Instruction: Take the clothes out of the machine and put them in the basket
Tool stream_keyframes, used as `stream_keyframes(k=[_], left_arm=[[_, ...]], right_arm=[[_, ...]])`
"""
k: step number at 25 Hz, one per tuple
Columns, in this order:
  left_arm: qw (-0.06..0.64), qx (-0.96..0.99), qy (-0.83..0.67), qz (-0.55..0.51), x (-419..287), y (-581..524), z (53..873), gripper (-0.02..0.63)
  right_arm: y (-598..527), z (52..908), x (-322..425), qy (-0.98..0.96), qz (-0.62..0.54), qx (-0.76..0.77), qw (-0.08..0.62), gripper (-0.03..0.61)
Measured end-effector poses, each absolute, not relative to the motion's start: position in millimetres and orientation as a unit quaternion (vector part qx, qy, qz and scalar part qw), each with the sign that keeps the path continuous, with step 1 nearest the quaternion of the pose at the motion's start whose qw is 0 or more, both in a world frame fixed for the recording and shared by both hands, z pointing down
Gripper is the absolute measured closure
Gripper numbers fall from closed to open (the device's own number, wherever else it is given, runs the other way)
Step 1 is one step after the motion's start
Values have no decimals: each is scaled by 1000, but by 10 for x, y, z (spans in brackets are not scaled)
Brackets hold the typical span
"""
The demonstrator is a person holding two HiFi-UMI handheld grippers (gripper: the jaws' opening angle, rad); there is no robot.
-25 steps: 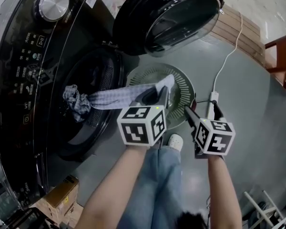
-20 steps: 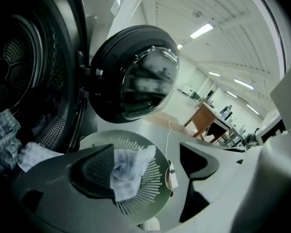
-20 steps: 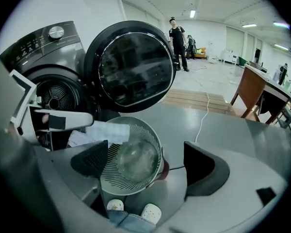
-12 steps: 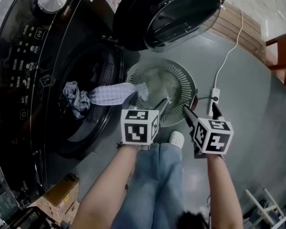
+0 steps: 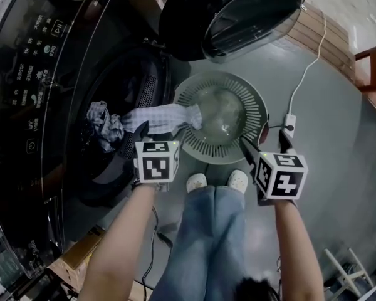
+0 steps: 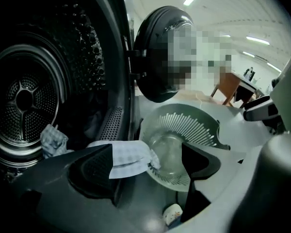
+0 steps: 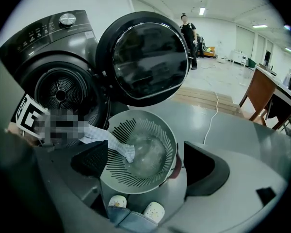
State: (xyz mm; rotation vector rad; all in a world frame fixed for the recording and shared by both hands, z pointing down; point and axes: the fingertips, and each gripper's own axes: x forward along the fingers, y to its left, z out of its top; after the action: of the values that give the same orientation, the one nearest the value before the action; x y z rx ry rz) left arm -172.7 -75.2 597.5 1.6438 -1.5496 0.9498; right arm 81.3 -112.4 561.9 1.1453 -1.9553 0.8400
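Observation:
A pale checked cloth (image 5: pixel 163 118) stretches from the mouth of the dark washing machine (image 5: pixel 44 74) to the rim of the round grey slotted basket (image 5: pixel 254 115) on the floor. Its crumpled end (image 5: pixel 103 127) hangs in the drum opening. My left gripper (image 5: pixel 153 137) is open just below the cloth's middle, holding nothing. In the left gripper view the cloth (image 6: pixel 128 159) lies beyond the open left gripper (image 6: pixel 146 152), its tip on the basket (image 6: pixel 194 130). My right gripper (image 5: pixel 263 140) is open and empty at the basket's right edge; its own view looks down on basket (image 7: pixel 119 171) and cloth (image 7: pixel 106 140).
The machine's round door (image 5: pixel 238 17) stands open above the basket. A white power strip and cable (image 5: pixel 289 121) lie to the right of the basket. My white shoes (image 5: pixel 216 182) are just below it. A cardboard box (image 5: pixel 81 256) sits bottom left, and a wooden table (image 5: pixel 373 68) stands far right.
The left gripper let go of the cloth and moved left and down toward the machine's mouth. The cloth's end now rests on the basket rim. The right gripper barely moved.

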Motion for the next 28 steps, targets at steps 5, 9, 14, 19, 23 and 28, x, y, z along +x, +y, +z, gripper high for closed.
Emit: stream_keyframes(k=[5, 9, 14, 19, 23, 28], left_arm=[[296, 573, -639, 420, -2405, -701, 6091, 189], [303, 518, -673, 433, -2895, -604, 6186, 189], [336, 527, -653, 428, -3005, -586, 6498, 190], [338, 536, -635, 443, -3062, -633, 6736, 196], [388, 539, -616, 424, -3067, -639, 6824, 232], [385, 526, -617, 441, -3094, -594, 6769, 317]], right_arm=[[-1096, 5720, 634, -763, 321, 429, 362, 92], [-1050, 5836, 472, -767, 322, 417, 367, 92], [-972, 5972, 319, -770, 321, 403, 375, 92], [-925, 6061, 258, -775, 309, 387, 391, 92], [-910, 6108, 241, -778, 299, 378, 403, 92], [-920, 6094, 221, -771, 313, 390, 394, 95]])
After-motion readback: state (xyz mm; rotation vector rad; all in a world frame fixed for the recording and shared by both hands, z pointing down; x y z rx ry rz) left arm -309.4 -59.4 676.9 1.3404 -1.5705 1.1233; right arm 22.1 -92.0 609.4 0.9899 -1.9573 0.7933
